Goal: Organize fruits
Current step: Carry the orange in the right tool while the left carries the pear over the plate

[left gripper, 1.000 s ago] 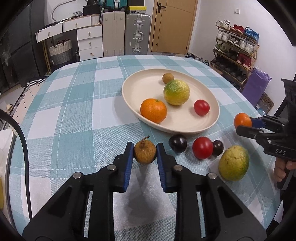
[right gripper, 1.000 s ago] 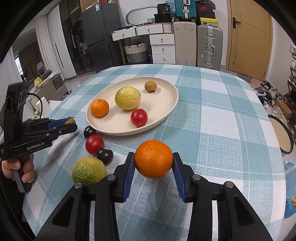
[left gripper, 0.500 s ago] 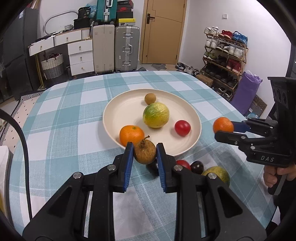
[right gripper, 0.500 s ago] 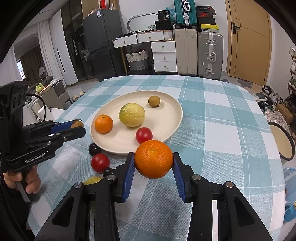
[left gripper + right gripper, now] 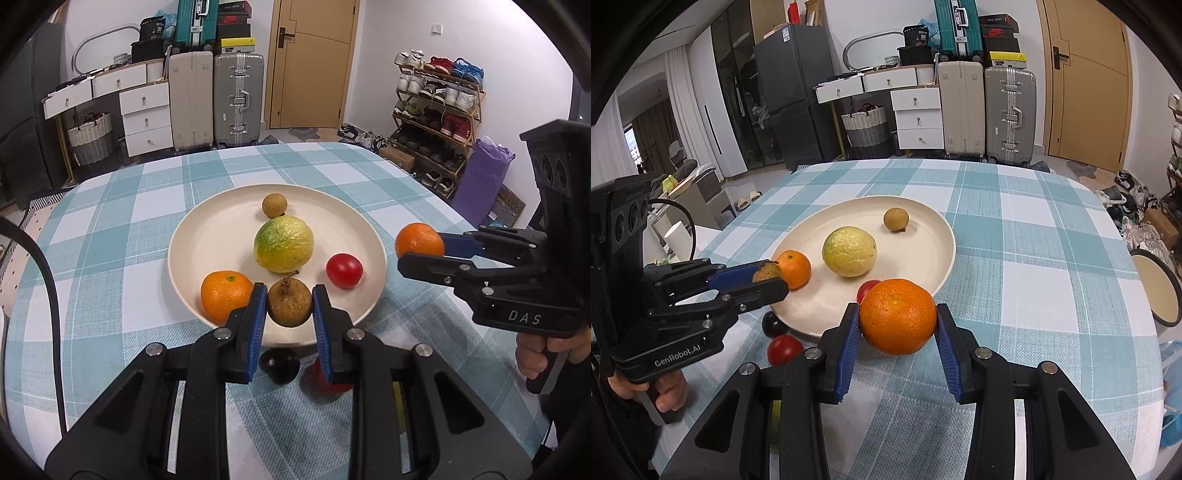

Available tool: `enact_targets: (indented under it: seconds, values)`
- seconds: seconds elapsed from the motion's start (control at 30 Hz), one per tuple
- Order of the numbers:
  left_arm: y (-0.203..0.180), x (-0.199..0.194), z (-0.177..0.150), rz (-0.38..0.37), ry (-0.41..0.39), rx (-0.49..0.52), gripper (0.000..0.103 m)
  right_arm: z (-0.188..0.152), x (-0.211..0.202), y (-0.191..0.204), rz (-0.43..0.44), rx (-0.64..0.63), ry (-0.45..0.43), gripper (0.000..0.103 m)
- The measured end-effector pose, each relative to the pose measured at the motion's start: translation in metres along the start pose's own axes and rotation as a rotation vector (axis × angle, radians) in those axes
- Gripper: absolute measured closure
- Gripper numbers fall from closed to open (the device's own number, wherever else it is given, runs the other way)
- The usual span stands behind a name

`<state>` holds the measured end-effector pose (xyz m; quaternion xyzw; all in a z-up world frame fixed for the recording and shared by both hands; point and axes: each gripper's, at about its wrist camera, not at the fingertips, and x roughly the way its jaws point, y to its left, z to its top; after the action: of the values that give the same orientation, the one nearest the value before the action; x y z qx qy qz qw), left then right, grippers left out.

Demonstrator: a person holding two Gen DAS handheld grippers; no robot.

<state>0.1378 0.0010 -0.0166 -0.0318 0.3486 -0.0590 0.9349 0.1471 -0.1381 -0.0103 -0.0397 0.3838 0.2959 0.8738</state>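
A: Left gripper (image 5: 289,303)?
B: Clamped on a brown longan (image 5: 289,302), held over the near rim of the cream plate (image 5: 207,225).
A: Right gripper (image 5: 897,322)?
B: Pads pinching a tangerine (image 5: 897,315), up off the checked tablecloth (image 5: 1034,258), just beside the plate.
A: On the plate?
B: Yellow-green citrus (image 5: 283,244), second tangerine (image 5: 226,294), cherry tomato (image 5: 344,270), second longan (image 5: 274,205).
A: Off it?
B: Dark plum (image 5: 772,325) and a tomato (image 5: 783,349) by the near edge.

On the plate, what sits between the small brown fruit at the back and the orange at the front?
The big yellow-green citrus lies between the small brown fruit and the orange on the plate, clearest in the right wrist view.
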Motion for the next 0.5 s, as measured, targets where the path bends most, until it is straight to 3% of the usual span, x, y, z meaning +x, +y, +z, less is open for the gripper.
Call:
enact_targets:
  seconds: [0.5]
  values:
    - [-0.002,0.023,0.005,-0.009,0.016,-0.002,0.081,0.017,0.019,-0.011,-0.003,0.041,-0.009,0.062]
